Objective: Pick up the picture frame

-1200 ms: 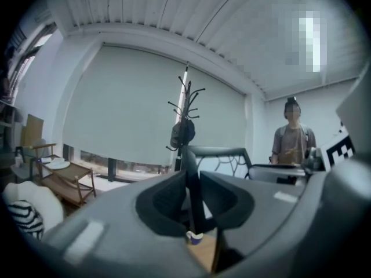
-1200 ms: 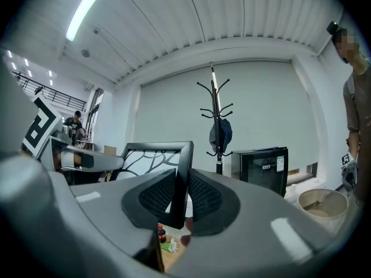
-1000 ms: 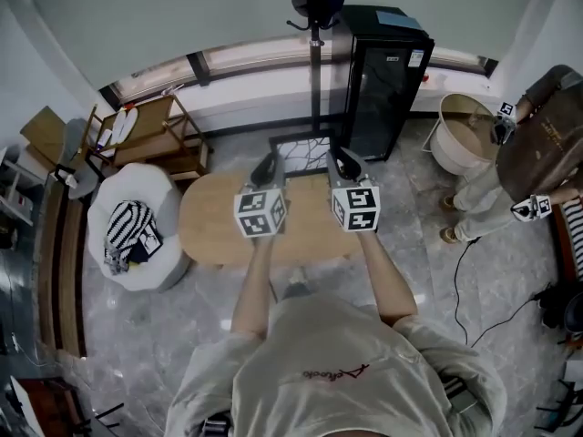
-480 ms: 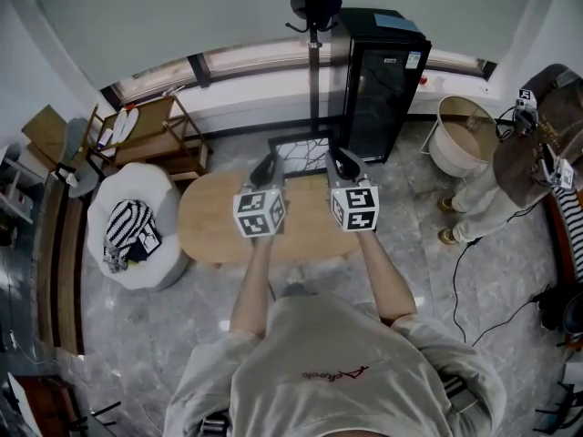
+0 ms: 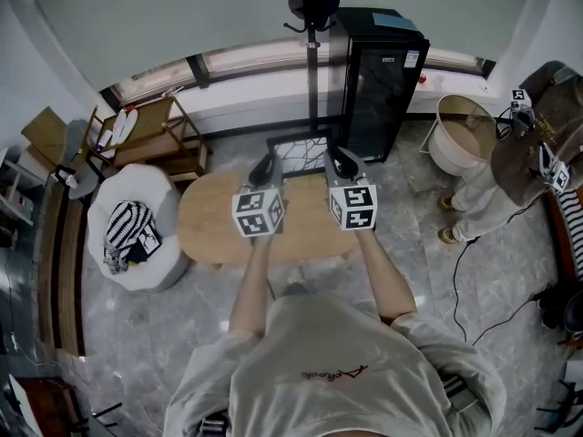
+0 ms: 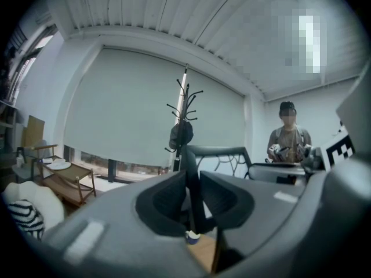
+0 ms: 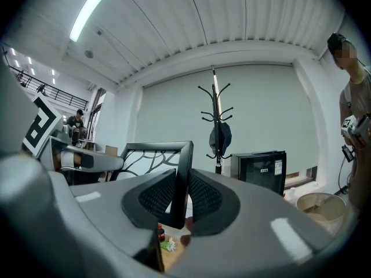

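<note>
Frame [image 5: 301,150]: black, thin bars, branch-pattern panel; upright at table's [image 5: 205,230] far edge.
Left gripper [image 5: 265,166]: level, arm outstretched, pinching the left bar.
Right gripper [image 5: 341,160]: level, pinching the right bar.

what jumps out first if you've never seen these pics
The black picture frame with its branch-pattern picture, held upright at the far side of the oval wooden table, draws the eye first. The left gripper is clamped on its left edge and the right gripper on its right edge. Behind it stand a tall coat stand and a black cabinet.
</note>
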A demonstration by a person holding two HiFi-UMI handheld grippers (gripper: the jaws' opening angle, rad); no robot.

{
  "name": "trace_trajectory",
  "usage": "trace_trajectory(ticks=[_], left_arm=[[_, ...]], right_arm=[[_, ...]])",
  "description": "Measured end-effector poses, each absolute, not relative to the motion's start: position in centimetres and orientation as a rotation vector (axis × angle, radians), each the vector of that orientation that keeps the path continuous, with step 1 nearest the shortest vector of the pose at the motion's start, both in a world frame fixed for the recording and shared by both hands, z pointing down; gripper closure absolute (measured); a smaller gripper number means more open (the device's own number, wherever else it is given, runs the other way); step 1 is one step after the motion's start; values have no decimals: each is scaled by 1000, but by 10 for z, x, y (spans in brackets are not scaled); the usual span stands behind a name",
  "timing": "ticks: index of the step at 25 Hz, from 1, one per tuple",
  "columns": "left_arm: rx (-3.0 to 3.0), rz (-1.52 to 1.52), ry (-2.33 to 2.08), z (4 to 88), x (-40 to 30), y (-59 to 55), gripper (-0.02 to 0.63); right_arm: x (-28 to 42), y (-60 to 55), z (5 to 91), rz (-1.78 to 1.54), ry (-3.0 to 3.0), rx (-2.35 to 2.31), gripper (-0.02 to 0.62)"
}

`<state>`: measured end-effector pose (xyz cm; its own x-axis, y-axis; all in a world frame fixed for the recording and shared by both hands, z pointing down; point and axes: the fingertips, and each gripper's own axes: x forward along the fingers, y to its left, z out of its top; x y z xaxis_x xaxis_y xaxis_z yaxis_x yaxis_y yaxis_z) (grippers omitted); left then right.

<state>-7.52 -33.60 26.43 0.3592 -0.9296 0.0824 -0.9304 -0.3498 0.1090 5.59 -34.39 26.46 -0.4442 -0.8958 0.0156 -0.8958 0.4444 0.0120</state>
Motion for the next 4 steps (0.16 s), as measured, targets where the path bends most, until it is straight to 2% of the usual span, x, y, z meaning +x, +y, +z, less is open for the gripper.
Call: trace_trajectory(ticks=[4], left_arm=[[2475,6,-1703,262,-75,-337,531]], right_arm=[[56,-345,262,-10,-2654,1648,520]])
